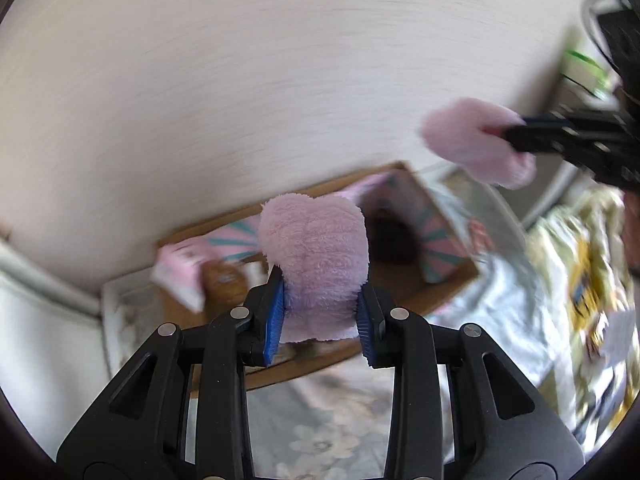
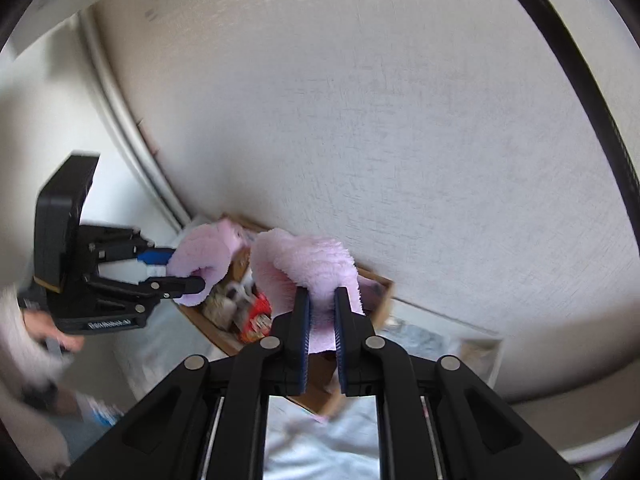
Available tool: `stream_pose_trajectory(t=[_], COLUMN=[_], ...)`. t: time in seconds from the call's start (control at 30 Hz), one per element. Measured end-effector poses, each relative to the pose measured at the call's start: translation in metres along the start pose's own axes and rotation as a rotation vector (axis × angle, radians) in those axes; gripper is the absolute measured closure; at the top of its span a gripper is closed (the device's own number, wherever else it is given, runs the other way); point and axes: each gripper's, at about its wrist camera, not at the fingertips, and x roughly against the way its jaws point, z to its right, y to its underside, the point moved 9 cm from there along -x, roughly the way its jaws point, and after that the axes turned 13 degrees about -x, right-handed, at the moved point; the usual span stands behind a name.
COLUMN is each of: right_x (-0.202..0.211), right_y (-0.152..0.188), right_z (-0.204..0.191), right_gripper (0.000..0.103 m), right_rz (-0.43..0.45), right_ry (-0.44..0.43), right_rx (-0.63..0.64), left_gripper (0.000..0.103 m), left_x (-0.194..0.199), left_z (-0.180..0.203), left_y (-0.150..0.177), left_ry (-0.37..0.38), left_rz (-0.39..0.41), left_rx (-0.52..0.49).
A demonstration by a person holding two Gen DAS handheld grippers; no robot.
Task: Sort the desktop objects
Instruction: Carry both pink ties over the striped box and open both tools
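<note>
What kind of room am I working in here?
Probably a home room, perhaps a bedroom: a textured wall, a floral cloth beneath, and a cardboard box of mixed things against the wall.

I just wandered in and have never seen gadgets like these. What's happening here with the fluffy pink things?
A person is working two hand-held grippers, each clamped on a fluffy pink cloth item. The left gripper pinches one pink plush piece, and the right gripper is shut on the other pink plush piece. Both are held in the air above an open cardboard box of mixed items by the wall. Whether they are two slippers or socks is unclear.
</note>
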Motion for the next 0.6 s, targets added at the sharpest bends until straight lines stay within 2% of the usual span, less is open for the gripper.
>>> stream_pose_trajectory(t=[0.17,0.33,0.5,0.53,0.6], right_x=[-0.027,-0.051,-0.066,-0.067,-0.068], right_y=[0.005,0.022,0.024,0.024,0.026], right_z=[-0.012,-0.021,-0.016,-0.014,-0.017], right_gripper=[0.092,0.092,0.092,0.092,0.089], right_rz=[0.009,-0.012,-0.026,-0.031,-0.054], right_ry=[0.042,0.089,0.114,0.120,0.129], right_rx=[-0.130,-0.181,-0.222,-0.218,-0.206], left_gripper=[0.075,0.075,0.072,0.066,0.033], left_x=[-0.013,-0.040,-0.051,-0.054,-0.058], left_z=[-0.036,-0.053,-0.057,-0.057,-0.058], left_y=[0.018,0.036,0.039,0.039,0.039], left_ry=[-0.011,-0.014,-0.003,0.003,0.003], left_rz=[-0.005,-0.048,-0.065,-0.071,-0.097], left_rx=[0.095,0.129,0.126,0.126,0.136])
